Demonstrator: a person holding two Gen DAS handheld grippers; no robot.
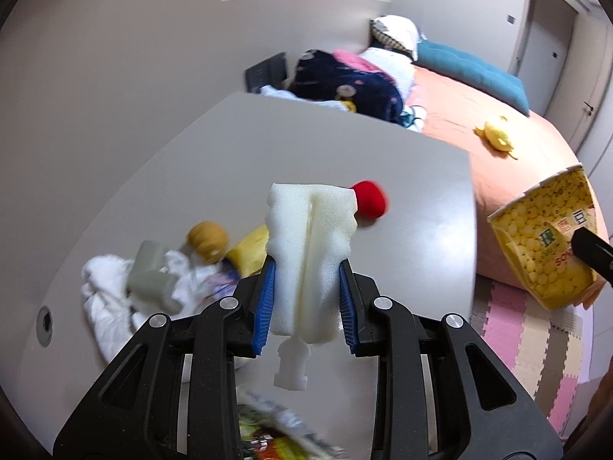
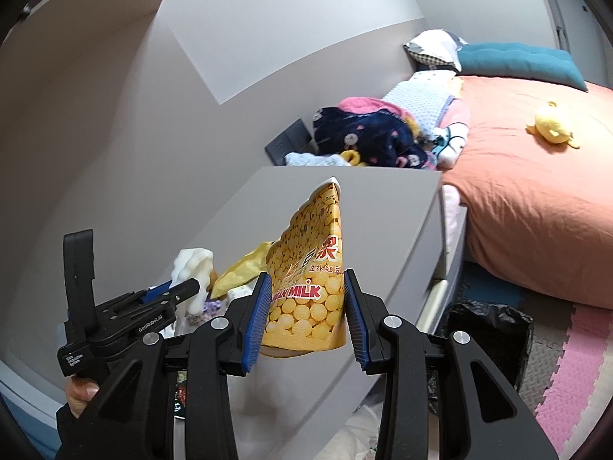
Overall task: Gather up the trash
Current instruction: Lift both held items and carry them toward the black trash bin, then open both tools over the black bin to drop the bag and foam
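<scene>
My left gripper (image 1: 306, 287) is shut on a white foam block (image 1: 312, 253) and holds it above the grey table (image 1: 345, 145). My right gripper (image 2: 306, 306) is shut on a yellow soy milk carton (image 2: 308, 287), held up over the table's right side; the carton also shows in the left wrist view (image 1: 548, 237). The left gripper with the foam shows at the left of the right wrist view (image 2: 184, 287). A black-lined trash bin (image 2: 486, 329) stands on the floor to the right of the table.
On the table lie a red ball (image 1: 369, 199), an orange ball (image 1: 208, 241), a yellow wrapper (image 1: 249, 251), white cloth (image 1: 103, 291), a grey roll (image 1: 153, 276) and a snack wrapper (image 1: 276, 433). A bed (image 2: 536, 199) with clothes and a yellow plush (image 2: 551, 124) stands beyond.
</scene>
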